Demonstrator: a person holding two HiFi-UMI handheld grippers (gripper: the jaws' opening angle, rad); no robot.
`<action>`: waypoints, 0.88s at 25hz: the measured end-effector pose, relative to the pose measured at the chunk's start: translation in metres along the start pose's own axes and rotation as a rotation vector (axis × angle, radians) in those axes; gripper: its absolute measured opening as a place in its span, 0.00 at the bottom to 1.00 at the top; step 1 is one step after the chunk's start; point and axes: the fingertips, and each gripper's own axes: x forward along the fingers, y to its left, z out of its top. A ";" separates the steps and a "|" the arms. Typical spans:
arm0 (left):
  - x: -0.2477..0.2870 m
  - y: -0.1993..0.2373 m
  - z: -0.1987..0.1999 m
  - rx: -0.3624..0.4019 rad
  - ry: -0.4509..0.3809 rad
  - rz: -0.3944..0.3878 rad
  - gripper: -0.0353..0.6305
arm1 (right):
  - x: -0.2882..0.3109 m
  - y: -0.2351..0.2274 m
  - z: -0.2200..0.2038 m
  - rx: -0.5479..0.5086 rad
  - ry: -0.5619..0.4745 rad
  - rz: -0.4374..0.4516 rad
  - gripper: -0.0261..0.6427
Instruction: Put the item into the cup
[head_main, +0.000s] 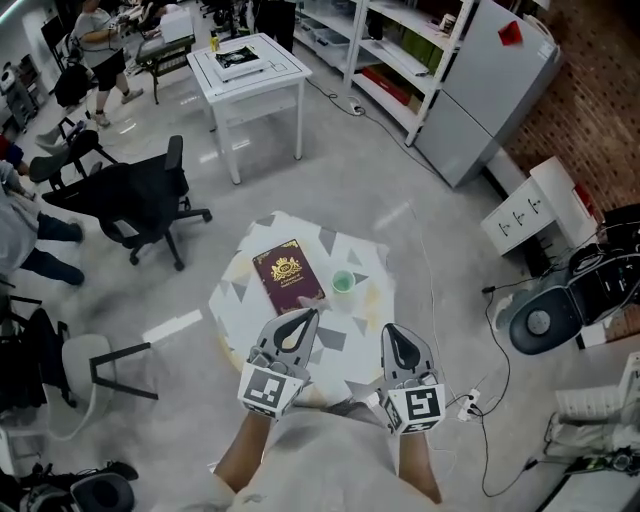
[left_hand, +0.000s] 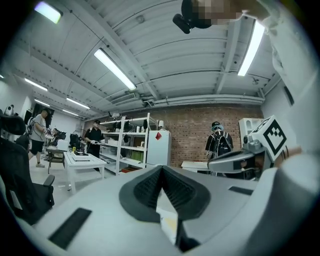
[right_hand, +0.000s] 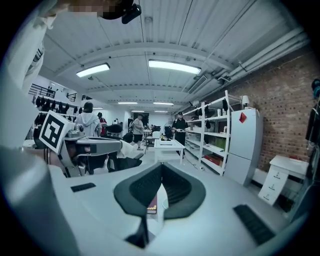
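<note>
On bench (head_main: 236, 300): green cup (head_main: 343, 282) just right of maroon book (head_main: 288, 275) | left gripper (head_main: 305, 315) jaws clenched, empty, by book's near corner | right gripper (head_main: 392, 330) jaws clenched, empty, apart from cup

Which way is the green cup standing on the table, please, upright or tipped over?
Upright: in the head view the green cup shows its round open rim facing up on the table.
</note>
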 end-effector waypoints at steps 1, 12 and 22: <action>0.001 0.002 0.000 -0.004 -0.002 0.001 0.07 | 0.003 -0.001 -0.002 0.003 0.002 -0.003 0.05; 0.010 0.019 -0.023 -0.022 0.062 0.049 0.07 | 0.033 -0.004 -0.007 0.002 0.007 0.051 0.05; 0.045 0.022 -0.030 -0.006 0.097 0.118 0.07 | 0.068 -0.031 -0.015 0.034 0.012 0.157 0.05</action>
